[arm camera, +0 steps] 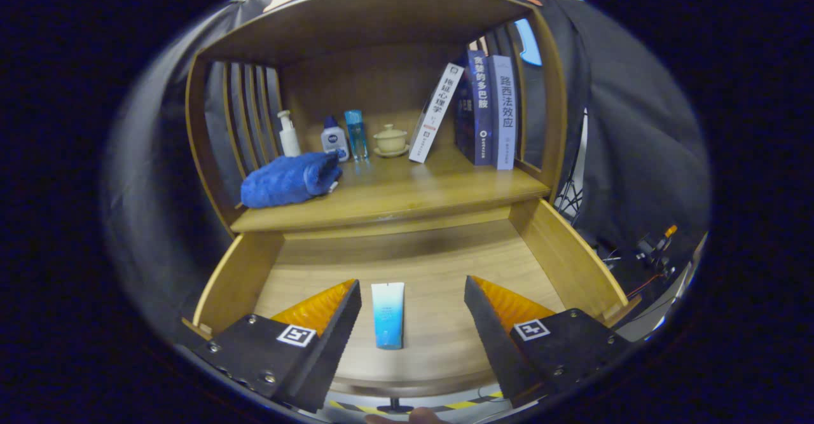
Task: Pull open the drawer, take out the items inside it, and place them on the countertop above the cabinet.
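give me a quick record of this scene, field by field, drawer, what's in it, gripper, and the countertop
drawer: pulled open
inside drawer: one blue-white tube, lying flat
hand-held gripper: open, fingers either side of the tube, not touching
countertop: blue towel, pump bottle, two small bottles, lidded cup, books
task state: tube not yet taken out

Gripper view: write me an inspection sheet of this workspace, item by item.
Surface: wooden countertop above the open drawer.
Job's things: blue-and-white tube flat on the drawer floor; blue towel on the countertop.
Clutter: pump bottle, small bottle, blue bottle, lidded cup, books at the back.
Gripper: open, fingers either side of the tube, not touching.
Cables: wires right of the cabinet.
Surroundings: dark cloth wall.
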### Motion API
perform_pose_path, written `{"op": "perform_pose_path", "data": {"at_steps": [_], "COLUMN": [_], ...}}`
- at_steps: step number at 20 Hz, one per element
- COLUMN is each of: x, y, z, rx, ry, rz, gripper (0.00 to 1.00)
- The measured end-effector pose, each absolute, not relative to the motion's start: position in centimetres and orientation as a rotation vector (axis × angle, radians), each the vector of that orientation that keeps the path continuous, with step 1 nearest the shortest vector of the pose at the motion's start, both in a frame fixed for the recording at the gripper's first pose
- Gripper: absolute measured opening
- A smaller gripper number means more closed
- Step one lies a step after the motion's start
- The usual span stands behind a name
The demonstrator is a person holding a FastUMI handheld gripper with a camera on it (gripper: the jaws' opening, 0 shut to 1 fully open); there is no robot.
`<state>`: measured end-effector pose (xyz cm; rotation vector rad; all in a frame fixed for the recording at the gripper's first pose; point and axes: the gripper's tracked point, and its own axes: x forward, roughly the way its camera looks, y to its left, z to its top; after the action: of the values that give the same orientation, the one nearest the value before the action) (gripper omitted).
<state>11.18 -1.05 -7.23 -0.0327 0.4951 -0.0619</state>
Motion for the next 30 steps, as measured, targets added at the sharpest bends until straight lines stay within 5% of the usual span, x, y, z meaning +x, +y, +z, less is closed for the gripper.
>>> {"op": "perform_pose_path", "data": {"at_steps": [11,16,19,21,24,30], "x": [12.6,12.5,12.3,11.8,11.8,12.8], "y": [0.5,1.4,1.3,1.4,1.3,1.5], "z": [-15.9,-18.5,-19.9,-21.5,-20.7,-17.2], "rx": [-0.311,-0.193,-0.136,-0.131,-0.14,-0.126], "ry": [0.84,1.045,1.136,1.191,1.174,0.94], "rz": [0.033,0.026,-0.028,-0.024,-0.016,0.047], "gripper": [0.98,0.89,0.71,0.71,0.41,0.36]}}
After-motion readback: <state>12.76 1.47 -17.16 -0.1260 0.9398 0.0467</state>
